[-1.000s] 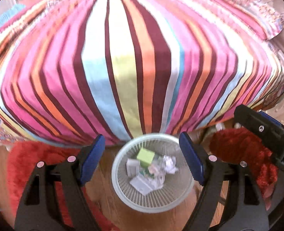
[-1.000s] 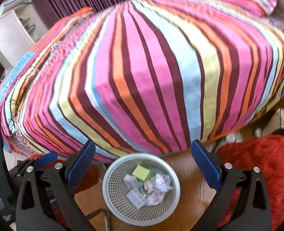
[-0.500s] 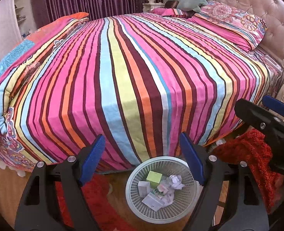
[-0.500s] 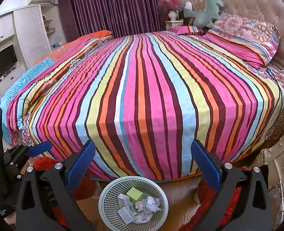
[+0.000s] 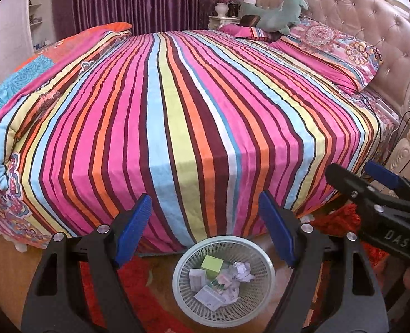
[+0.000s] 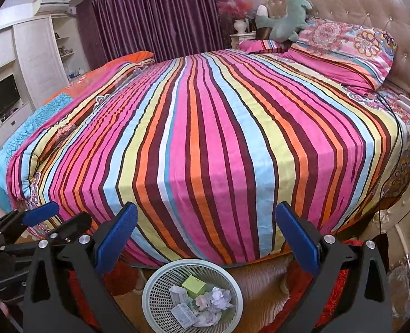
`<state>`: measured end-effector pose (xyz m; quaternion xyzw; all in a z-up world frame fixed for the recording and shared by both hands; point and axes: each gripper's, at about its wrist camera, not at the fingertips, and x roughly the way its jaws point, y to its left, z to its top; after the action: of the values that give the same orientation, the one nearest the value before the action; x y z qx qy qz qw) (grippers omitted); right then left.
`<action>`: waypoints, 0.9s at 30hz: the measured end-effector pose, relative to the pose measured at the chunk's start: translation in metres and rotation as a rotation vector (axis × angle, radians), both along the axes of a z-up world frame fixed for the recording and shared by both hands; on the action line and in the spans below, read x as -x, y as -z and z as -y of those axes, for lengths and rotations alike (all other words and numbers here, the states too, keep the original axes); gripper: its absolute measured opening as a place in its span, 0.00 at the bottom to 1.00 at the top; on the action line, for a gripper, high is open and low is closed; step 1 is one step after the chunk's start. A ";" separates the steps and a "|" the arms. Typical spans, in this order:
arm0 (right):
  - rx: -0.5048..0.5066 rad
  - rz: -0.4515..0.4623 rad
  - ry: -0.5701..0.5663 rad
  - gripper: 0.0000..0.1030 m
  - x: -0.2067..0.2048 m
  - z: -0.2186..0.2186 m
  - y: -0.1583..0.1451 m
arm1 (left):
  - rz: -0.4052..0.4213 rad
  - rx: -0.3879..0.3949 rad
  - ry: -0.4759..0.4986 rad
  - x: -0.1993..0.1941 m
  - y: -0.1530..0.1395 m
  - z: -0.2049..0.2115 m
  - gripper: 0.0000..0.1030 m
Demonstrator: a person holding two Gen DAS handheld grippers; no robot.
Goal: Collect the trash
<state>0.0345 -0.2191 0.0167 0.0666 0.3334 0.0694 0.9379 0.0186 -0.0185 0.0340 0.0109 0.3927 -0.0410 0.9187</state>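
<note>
A pale mesh waste basket stands on the wood floor against the foot of the bed. Inside it lie a green box, small white cartons and crumpled paper. My left gripper hangs above the basket, open, with nothing between its blue pads. My right gripper is open and empty too, above and behind the basket. Each gripper shows in the other's view: the right one at the right edge, the left one at the left edge.
A large bed with a striped cover fills the middle of both views. Patterned pillows and a green plush toy lie by the tufted headboard. Red rugs lie on the floor beside the basket. Purple curtains and white cabinets stand beyond.
Both grippers have risen and tilted up: the basket has slid lower and smaller in each view, and the bed's far end, pillows and headboard have come into sight. The jaws stayed open.
</note>
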 end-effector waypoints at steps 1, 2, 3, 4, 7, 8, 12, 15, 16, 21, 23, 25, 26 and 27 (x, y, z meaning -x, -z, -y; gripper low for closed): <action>0.001 0.000 0.001 0.92 0.000 0.000 -0.001 | 0.001 -0.002 0.000 0.000 0.000 0.000 0.75; 0.003 0.005 0.003 0.92 0.000 0.000 -0.001 | 0.000 -0.004 0.000 0.000 0.000 0.001 0.75; 0.004 0.007 0.002 0.92 0.000 0.000 -0.003 | 0.001 -0.006 -0.002 0.000 -0.001 0.001 0.75; 0.005 0.008 0.002 0.92 0.000 -0.001 -0.003 | 0.001 -0.006 -0.004 0.000 -0.001 0.000 0.75; 0.011 0.015 -0.001 0.92 0.001 -0.002 -0.005 | 0.003 -0.002 -0.009 0.000 -0.003 -0.001 0.75; 0.012 0.015 -0.003 0.92 0.001 -0.002 -0.005 | 0.003 -0.003 -0.010 0.000 -0.003 -0.001 0.75; 0.013 0.016 -0.001 0.92 0.002 -0.003 -0.005 | 0.000 -0.009 -0.012 0.000 -0.003 -0.001 0.75; 0.011 0.022 0.003 0.92 0.002 -0.001 -0.006 | -0.003 -0.015 -0.013 0.000 -0.003 -0.001 0.75; 0.012 0.023 0.004 0.92 0.002 -0.001 -0.006 | -0.004 -0.014 -0.013 0.000 -0.003 -0.001 0.75; 0.014 0.020 0.007 0.92 0.002 0.000 -0.006 | -0.009 -0.020 -0.013 0.000 -0.001 -0.001 0.75; 0.015 0.021 0.008 0.92 0.002 0.001 -0.007 | -0.009 -0.023 -0.013 0.000 0.000 0.000 0.75; 0.017 0.023 0.008 0.92 0.002 0.001 -0.007 | -0.008 -0.027 -0.013 0.001 0.000 0.002 0.75; 0.018 0.023 0.009 0.92 0.002 0.001 -0.007 | -0.007 -0.030 -0.012 0.001 0.000 0.002 0.75; 0.017 0.021 0.009 0.92 0.002 0.001 -0.007 | -0.007 -0.031 -0.011 0.001 0.001 0.002 0.75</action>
<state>0.0329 -0.2200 0.0235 0.0593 0.3236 0.0631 0.9422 0.0173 -0.0206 0.0334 0.0229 0.3965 -0.0297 0.9173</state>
